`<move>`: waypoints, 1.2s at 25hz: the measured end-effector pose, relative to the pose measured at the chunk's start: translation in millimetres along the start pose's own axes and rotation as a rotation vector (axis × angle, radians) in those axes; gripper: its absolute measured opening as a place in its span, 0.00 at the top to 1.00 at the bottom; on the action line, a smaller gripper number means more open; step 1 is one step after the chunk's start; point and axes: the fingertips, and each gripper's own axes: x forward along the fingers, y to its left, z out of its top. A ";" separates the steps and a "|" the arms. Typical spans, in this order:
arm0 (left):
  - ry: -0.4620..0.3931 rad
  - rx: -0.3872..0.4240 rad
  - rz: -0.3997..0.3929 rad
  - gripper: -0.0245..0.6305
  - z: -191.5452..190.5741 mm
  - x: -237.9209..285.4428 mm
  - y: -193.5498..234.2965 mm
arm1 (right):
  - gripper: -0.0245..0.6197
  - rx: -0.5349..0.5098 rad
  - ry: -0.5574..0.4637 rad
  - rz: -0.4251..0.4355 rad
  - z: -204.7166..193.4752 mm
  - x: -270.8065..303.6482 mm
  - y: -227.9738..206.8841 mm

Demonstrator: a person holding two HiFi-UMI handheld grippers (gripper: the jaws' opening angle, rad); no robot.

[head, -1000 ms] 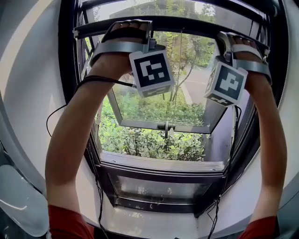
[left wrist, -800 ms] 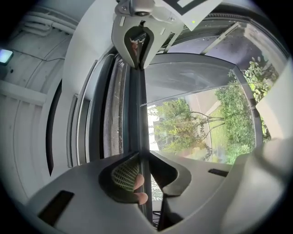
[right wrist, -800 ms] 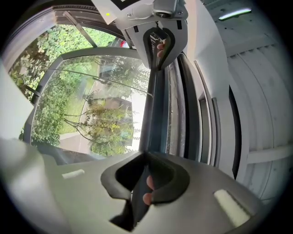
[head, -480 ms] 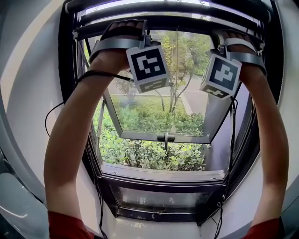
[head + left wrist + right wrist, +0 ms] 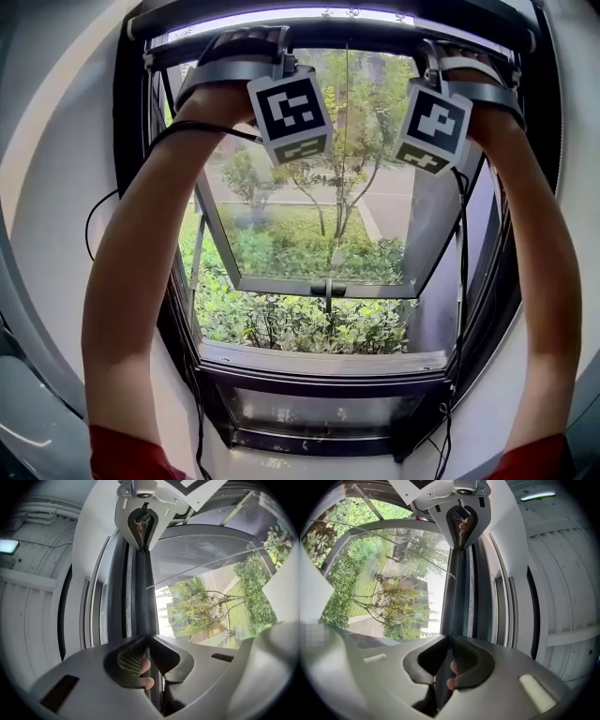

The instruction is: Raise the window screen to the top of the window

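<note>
Both pairs of jaws are on one thing. The left gripper point(image 5: 146, 641), whose jaws have just been closing, clamps the dark screen bar point(image 5: 145, 592), and the right gripper point(image 5: 449, 641) is closed on it too. The bar sits high, close under the top of the window frame point(image 5: 131, 141). The last stretch probably needs an even push from both hands, keeping the bar level so it doesn't bind.
</note>
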 end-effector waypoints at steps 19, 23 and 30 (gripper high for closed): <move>0.028 -0.018 0.033 0.91 1.2 30.3 30.3 | 0.89 -0.007 0.016 -0.038 -4.7 30.4 -28.9; 0.033 -0.014 0.017 0.91 -0.6 28.3 27.5 | 0.87 0.029 0.001 -0.049 -2.2 27.1 -27.8; -0.001 -0.026 0.025 0.84 1.9 16.4 18.7 | 0.82 0.040 -0.027 -0.014 1.0 14.7 -18.4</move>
